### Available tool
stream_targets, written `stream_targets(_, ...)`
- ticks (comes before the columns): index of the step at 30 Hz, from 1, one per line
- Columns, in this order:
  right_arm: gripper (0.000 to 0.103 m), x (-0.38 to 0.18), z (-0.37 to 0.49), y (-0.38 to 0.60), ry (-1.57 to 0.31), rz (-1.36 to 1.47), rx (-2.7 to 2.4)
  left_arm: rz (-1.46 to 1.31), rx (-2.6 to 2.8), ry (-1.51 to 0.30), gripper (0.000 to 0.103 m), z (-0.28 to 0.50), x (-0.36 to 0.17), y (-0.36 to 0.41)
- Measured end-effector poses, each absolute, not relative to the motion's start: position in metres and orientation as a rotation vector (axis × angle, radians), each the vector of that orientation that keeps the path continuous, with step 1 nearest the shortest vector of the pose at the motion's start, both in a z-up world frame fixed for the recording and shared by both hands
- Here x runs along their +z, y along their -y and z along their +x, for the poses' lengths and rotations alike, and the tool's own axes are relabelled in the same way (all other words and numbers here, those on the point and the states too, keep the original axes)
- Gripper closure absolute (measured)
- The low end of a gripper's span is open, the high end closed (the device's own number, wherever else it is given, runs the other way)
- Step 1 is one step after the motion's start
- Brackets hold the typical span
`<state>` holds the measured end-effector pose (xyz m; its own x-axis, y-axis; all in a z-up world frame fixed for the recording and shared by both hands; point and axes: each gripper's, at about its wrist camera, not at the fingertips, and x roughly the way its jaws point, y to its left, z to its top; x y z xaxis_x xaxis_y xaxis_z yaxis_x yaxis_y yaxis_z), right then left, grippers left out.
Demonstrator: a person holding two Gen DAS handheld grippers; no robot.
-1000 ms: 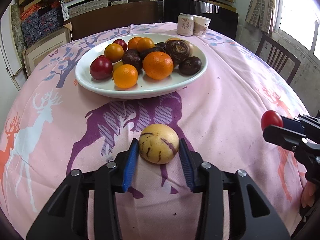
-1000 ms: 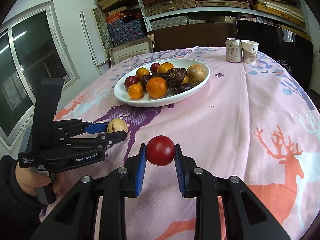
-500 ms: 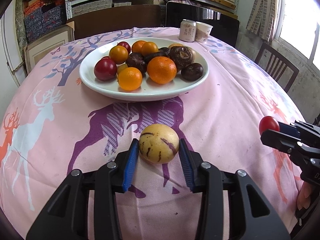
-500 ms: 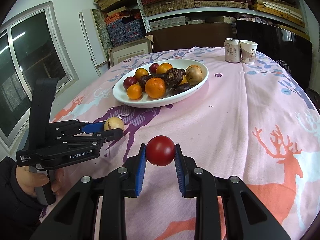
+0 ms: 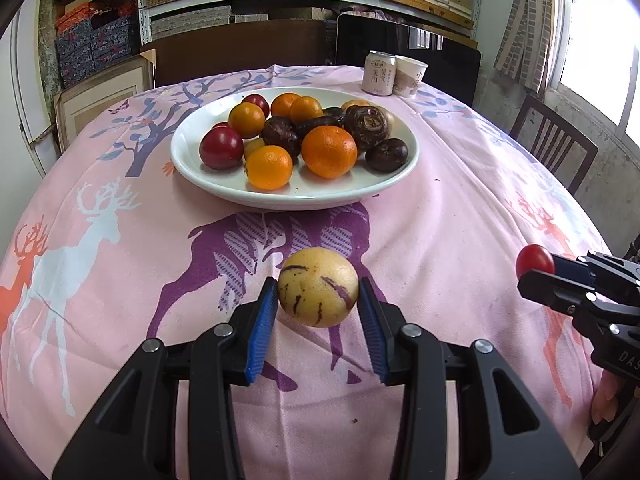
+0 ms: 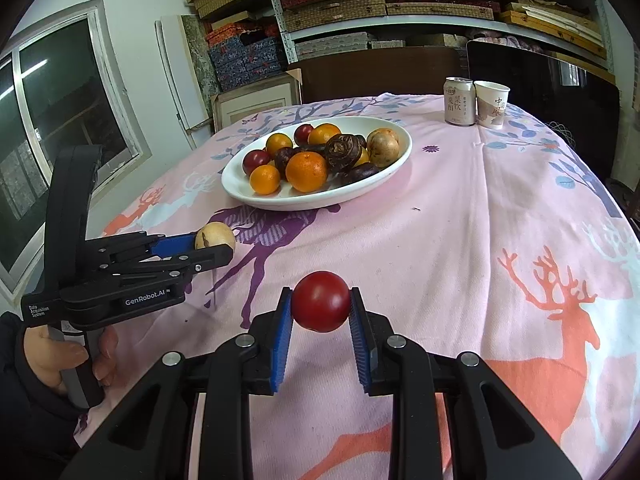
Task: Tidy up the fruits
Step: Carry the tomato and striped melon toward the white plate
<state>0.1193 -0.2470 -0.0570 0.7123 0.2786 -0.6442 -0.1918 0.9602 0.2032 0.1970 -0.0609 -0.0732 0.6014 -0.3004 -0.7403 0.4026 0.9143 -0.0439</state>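
Observation:
My left gripper (image 5: 318, 296) is shut on a yellow fruit with purple streaks (image 5: 318, 286), held just above the pink tablecloth; the same yellow fruit (image 6: 215, 236) shows at the left of the right wrist view. My right gripper (image 6: 320, 307) is shut on a round red fruit (image 6: 321, 306), also lifted off the cloth; that red fruit (image 5: 535, 259) appears at the right edge of the left wrist view. Ahead of both stands a white oval plate (image 5: 200, 176) with several oranges, red plums and dark purple fruits; the plate (image 6: 240, 190) lies left of centre in the right wrist view.
A drink can (image 6: 459, 101) and a paper cup (image 6: 492, 104) stand at the table's far edge. Dark chairs (image 5: 554, 146) ring the table, with stacked shelves behind. A hand (image 6: 52, 360) grips the left tool's handle. A window (image 6: 44, 120) is on the left.
The left gripper tilted up slightly with the yellow fruit, so the plate sits lower in its view. The right gripper and red fruit have not moved.

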Motion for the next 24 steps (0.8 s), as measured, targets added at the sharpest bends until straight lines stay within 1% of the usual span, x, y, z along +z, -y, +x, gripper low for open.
stream_targets(24,0.075,-0.0616,0.1135,0.2471,-0.74,0.12,0.256,0.11,-0.385,-0.806,0.063,0.1873,-0.0671,0.0513)
